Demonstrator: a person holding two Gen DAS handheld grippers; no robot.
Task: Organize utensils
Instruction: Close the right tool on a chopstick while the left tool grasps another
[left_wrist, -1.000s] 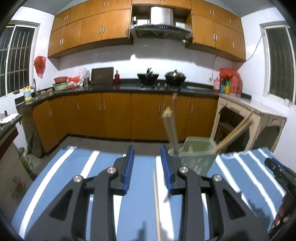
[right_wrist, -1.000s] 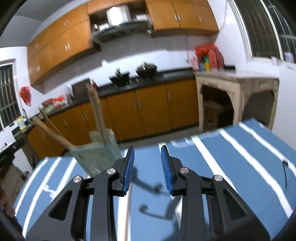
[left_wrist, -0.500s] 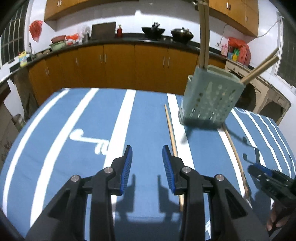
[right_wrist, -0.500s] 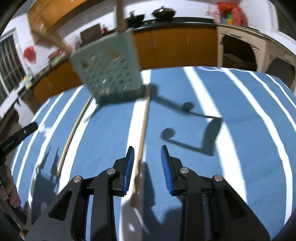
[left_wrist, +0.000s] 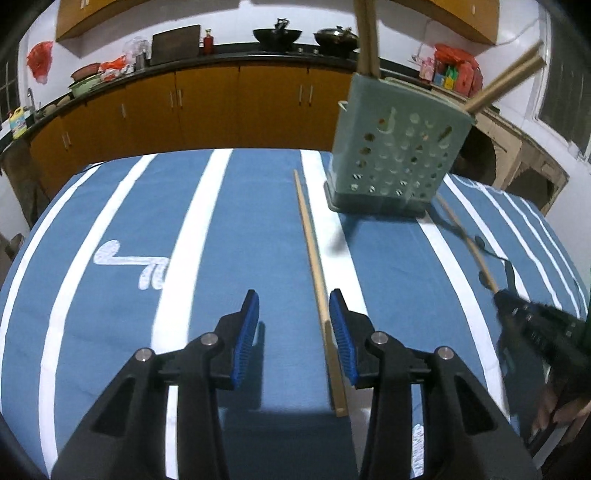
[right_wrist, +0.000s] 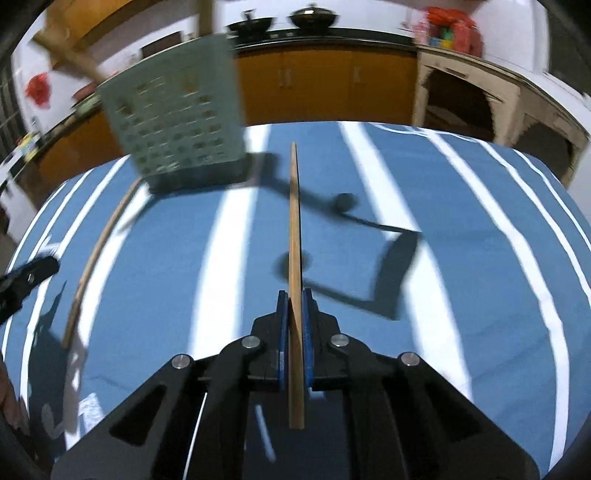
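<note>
A pale green perforated utensil holder stands at the far side of the blue striped tablecloth, with several wooden chopsticks sticking out of it. It also shows in the right wrist view. My left gripper is open low over the cloth. A loose wooden chopstick lies on the cloth beside its right finger. My right gripper is shut on another wooden chopstick, which points toward the holder. The right gripper also shows in the left wrist view. The loose chopstick also shows at left in the right wrist view.
Orange kitchen cabinets and a dark counter with woks run behind the table. A stone side table stands at the right. The left gripper's tip shows at the left edge of the right wrist view.
My right gripper closed on a chopstick that lay on the cloth. My left gripper has moved right, beside the other loose chopstick, still open.
</note>
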